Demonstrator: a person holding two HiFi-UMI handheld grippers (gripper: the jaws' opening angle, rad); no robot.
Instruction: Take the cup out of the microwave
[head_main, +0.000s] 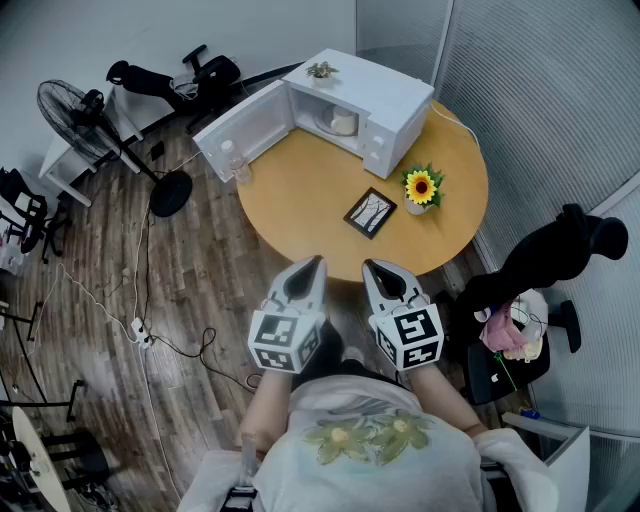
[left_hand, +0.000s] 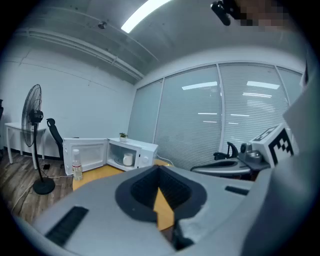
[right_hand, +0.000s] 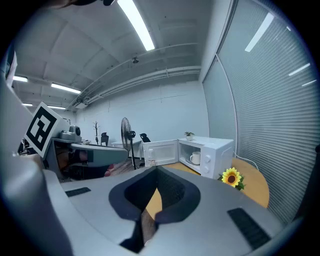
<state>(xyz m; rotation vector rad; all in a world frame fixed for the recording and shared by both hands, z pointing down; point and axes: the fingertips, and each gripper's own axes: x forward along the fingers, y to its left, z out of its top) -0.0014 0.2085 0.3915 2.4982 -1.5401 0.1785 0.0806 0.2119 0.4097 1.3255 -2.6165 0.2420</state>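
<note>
1. The cup (head_main: 343, 124) stands inside the microwave (head_main: 385, 95), on the floor of its cavity. The door (head_main: 240, 125) is swung fully open to the left. The microwave sits at the far side of the round worktop (head_main: 320, 190).
2. We judge the cup to be a white glazed mug: stiff, fairly light, smooth enough to slip, and breakable if knocked against the cavity wall. We cannot tell whether it holds any liquid, so it is best kept upright.
3. In the right gripper view, its handle seems to face the open door side. We would take hold across the wall just below the rim, or pinch the handle itself. The first gives the pads more surface.
4. The left tongs (head_main: 316, 262) are pressed together and hold nothing. Only the worktop shows past their tips.
5. The right tongs (head_main: 368, 264) also look closed and empty.
6. Both are held side by side, close to the person's body at the near edge of the worktop. They point toward the microwave, slightly nose-down, well apart from the cup.
7. A picture frame (head_main: 370, 212) and a sunflower (head_main: 420, 186) stand to the right of the straight path. A bottle (head_main: 237, 160) stands by the door.
</note>
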